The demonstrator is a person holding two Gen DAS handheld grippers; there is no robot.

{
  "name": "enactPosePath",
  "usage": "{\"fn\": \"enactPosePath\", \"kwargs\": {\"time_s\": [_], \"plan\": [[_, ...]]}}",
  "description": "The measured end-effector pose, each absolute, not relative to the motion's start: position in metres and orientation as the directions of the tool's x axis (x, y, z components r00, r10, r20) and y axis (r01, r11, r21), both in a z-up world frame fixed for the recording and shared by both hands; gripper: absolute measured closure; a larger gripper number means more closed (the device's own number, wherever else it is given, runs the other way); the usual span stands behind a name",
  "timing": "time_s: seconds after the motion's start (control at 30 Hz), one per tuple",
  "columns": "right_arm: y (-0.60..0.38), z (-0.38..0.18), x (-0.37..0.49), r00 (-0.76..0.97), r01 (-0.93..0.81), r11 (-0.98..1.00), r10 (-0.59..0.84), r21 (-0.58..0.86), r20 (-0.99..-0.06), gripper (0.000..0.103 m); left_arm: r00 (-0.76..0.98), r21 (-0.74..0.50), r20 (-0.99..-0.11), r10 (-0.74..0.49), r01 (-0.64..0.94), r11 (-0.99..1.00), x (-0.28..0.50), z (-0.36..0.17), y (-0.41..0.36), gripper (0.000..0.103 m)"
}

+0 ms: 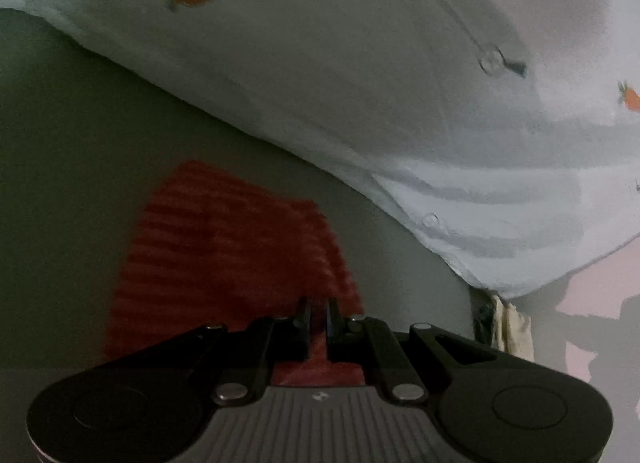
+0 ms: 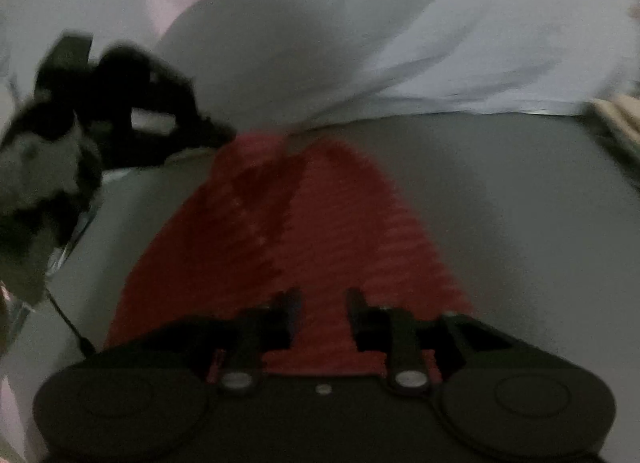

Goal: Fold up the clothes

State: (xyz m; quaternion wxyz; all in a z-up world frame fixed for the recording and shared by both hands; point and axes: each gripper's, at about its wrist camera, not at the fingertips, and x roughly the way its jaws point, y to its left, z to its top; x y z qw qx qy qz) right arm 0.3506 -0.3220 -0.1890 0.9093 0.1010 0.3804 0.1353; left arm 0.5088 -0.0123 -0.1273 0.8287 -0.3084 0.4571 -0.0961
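Observation:
A red ribbed knit garment (image 1: 224,247) lies on a grey surface (image 1: 80,143). My left gripper (image 1: 319,305) is shut on the near edge of it; red cloth shows between the fingers. In the right wrist view the same red garment (image 2: 320,223) stretches away from me. My right gripper (image 2: 323,299) has its fingers slightly apart, with the red cloth between and under them. The left gripper (image 2: 218,133) shows blurred at the left of that view, at the far corner of the red garment.
A white garment with orange carrot prints and buttons (image 1: 360,83) lies heaped beyond the red one, and also shows in the right wrist view (image 2: 360,43). A cream cloth scrap (image 1: 512,327) sits at the right. A folded pale item (image 2: 616,115) lies at the right edge.

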Motion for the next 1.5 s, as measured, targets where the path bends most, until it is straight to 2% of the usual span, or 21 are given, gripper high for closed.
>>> {"fn": "enactPosePath", "kwargs": {"time_s": [0.13,0.3,0.33,0.4,0.5,0.6,0.67,0.77,0.83,0.93,0.97,1.03,1.07,1.1,1.2,1.27,1.3,1.37,1.4,1.5], "plan": [[-0.290,-0.210,0.387,0.623,-0.256,0.923,0.384,0.286,-0.682,0.055,0.582,-0.584,-0.709,-0.398,-0.167,0.794,0.510,-0.127,0.008,0.096],[-0.259,-0.234,0.424,0.547,-0.252,0.931,0.362,0.263,-0.755,0.054,0.587,-0.591,-0.708,-0.392,-0.190,0.784,0.506,-0.131,0.031,0.096],[-0.255,-0.237,0.427,0.532,-0.246,0.937,0.344,0.247,-0.774,0.059,0.586,-0.591,-0.709,-0.392,-0.191,0.784,0.504,-0.132,0.033,0.096],[-0.251,-0.237,0.428,0.539,-0.255,0.941,0.328,0.221,-0.775,0.100,0.579,-0.586,-0.716,-0.391,-0.194,0.786,0.501,-0.136,0.038,0.096],[-0.265,-0.216,0.416,0.588,-0.236,0.931,0.364,0.278,-0.722,0.102,0.565,-0.595,-0.722,-0.401,-0.210,0.776,0.492,-0.142,0.045,0.096],[-0.297,-0.178,0.394,0.670,-0.172,0.938,0.336,0.302,-0.662,0.102,0.559,-0.595,-0.719,-0.413,-0.187,0.782,0.476,-0.140,0.048,0.094],[-0.327,-0.159,0.379,0.710,-0.104,0.952,0.273,0.287,-0.650,0.102,0.552,-0.571,-0.727,-0.409,-0.153,0.807,0.463,-0.135,0.044,0.089],[-0.374,-0.159,0.365,0.709,0.024,0.968,0.159,0.250,-0.687,0.102,0.540,-0.542,-0.736,-0.409,-0.107,0.834,0.436,-0.133,0.034,0.075],[-0.397,-0.180,0.364,0.660,0.080,0.969,0.124,0.234,-0.741,0.101,0.499,-0.535,-0.756,-0.424,-0.098,0.839,0.420,-0.142,0.025,0.058],[-0.421,-0.205,0.360,0.600,0.142,0.964,0.097,0.225,-0.794,0.094,0.421,-0.513,-0.801,-0.426,-0.115,0.851,0.394,-0.163,0.009,0.044],[-0.425,-0.210,0.357,0.592,0.153,0.960,0.099,0.233,-0.800,0.089,0.395,-0.502,-0.817,-0.420,-0.128,0.855,0.385,-0.171,0.005,0.041],[-0.431,-0.213,0.347,0.588,0.178,0.953,0.098,0.247,-0.803,0.070,0.348,-0.490,-0.840,-0.417,-0.153,0.858,0.370,-0.187,-0.003,0.036],[-0.432,-0.214,0.345,0.598,0.187,0.946,0.105,0.265,-0.795,0.054,0.321,-0.496,-0.845,-0.428,-0.168,0.852,0.364,-0.196,-0.007,0.036],[-0.433,-0.215,0.343,0.605,0.196,0.938,0.113,0.285,-0.788,0.048,0.296,-0.507,-0.845,-0.446,-0.178,0.843,0.360,-0.203,-0.010,0.034],[-0.435,-0.228,0.346,0.604,0.218,0.908,0.163,0.358,-0.780,0.048,0.303,-0.515,-0.839,-0.452,-0.173,0.839,0.355,-0.209,-0.022,0.023],[-0.431,-0.234,0.349,0.615,0.198,0.908,0.179,0.370,-0.768,0.046,0.319,-0.521,-0.832,-0.454,-0.167,0.837,0.352,-0.211,-0.029,0.025],[-0.428,-0.237,0.351,0.620,0.184,0.909,0.187,0.373,-0.762,0.057,0.330,-0.531,-0.824,-0.461,-0.166,0.831,0.352,-0.211,-0.032,0.029],[-0.416,-0.236,0.353,0.619,0.143,0.929,0.185,0.341,-0.763,0.079,0.338,-0.518,-0.830,-0.443,-0.174,0.838,0.349,-0.213,-0.039,0.081],[-0.409,-0.236,0.354,0.616,0.125,0.938,0.182,0.323,-0.767,0.099,0.332,-0.498,-0.842,-0.425,-0.177,0.849,0.348,-0.212,-0.043,0.098],[-0.397,-0.224,0.346,0.623,0.110,0.939,0.190,0.326,-0.758,0.099,0.335,-0.502,-0.844,-0.420,-0.216,0.837,0.335,-0.205,-0.036,0.100]]}}
